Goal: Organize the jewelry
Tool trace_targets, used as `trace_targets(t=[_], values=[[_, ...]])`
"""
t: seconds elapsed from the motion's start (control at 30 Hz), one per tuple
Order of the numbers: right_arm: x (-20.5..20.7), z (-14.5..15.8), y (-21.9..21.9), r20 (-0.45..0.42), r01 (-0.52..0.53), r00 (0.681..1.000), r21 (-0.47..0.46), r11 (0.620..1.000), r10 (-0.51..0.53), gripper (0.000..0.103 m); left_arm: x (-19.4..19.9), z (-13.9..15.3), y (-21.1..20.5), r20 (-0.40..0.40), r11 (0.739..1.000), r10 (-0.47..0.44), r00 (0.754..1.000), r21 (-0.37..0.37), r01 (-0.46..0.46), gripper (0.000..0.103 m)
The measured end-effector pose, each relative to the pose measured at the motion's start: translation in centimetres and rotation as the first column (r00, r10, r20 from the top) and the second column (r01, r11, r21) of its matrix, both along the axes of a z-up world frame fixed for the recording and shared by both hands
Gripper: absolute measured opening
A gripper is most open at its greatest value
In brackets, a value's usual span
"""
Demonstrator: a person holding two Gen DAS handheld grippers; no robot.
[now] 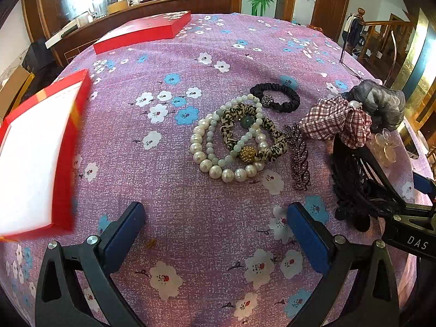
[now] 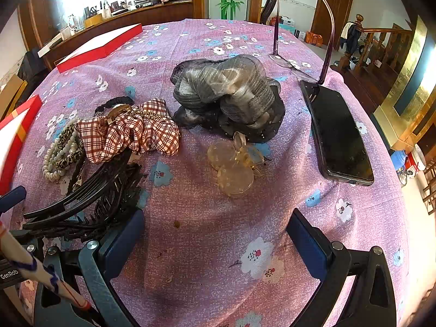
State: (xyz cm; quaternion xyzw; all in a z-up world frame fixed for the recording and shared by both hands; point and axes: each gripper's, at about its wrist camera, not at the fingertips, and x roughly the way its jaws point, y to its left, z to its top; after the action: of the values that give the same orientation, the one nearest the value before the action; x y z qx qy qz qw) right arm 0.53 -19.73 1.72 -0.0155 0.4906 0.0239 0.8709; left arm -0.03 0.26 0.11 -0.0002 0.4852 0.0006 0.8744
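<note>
A table draped in a pink floral cloth [image 1: 207,54] fills a wood-panelled room with a cluttered sideboard behind. The left gripper [image 1: 215,234] hovers low over bare cloth, its blue-padded jaws spread wide and holding nothing; the right gripper [image 2: 215,239] is posed alike, jaws apart and empty, pointing across the table. Ahead of the left gripper lies a cluster of jewelry: a large pearl bracelet [image 1: 218,163] with a pale green bead bracelet [image 1: 215,147] lying within it and a leopard-print scrunchie [image 1: 256,133] lying across both. Just beyond sits a black scrunchie [image 1: 283,96], and to the right of the pearls a dark rhinestone hair clip [image 1: 299,158]. A plaid scrunchie [image 2: 128,130] rests beside a grey gauze hair bow [image 2: 229,95], with a black claw clip [image 2: 90,201] close to the right gripper's left finger. A translucent amber clip [image 2: 234,169] lies in front of the bow. At the left edge an open red box [image 1: 35,152] with a white lining appears motion-blurred; a closed red box [image 1: 147,30] lies at the far side. A dark phone [image 2: 340,136] and a pair of glasses [image 2: 299,70], temples upright, sit at the right.
</note>
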Motion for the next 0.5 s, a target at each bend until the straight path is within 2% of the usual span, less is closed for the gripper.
trace_targets(t=[0.5], values=[[-0.3,0.08,0.42,-0.001,0.008,1.0,0.003,1.0,-0.008,0.103,0.02,0.0,0.01,0.0,1.0,0.001,1.0,0.0,-0.001,0.103]])
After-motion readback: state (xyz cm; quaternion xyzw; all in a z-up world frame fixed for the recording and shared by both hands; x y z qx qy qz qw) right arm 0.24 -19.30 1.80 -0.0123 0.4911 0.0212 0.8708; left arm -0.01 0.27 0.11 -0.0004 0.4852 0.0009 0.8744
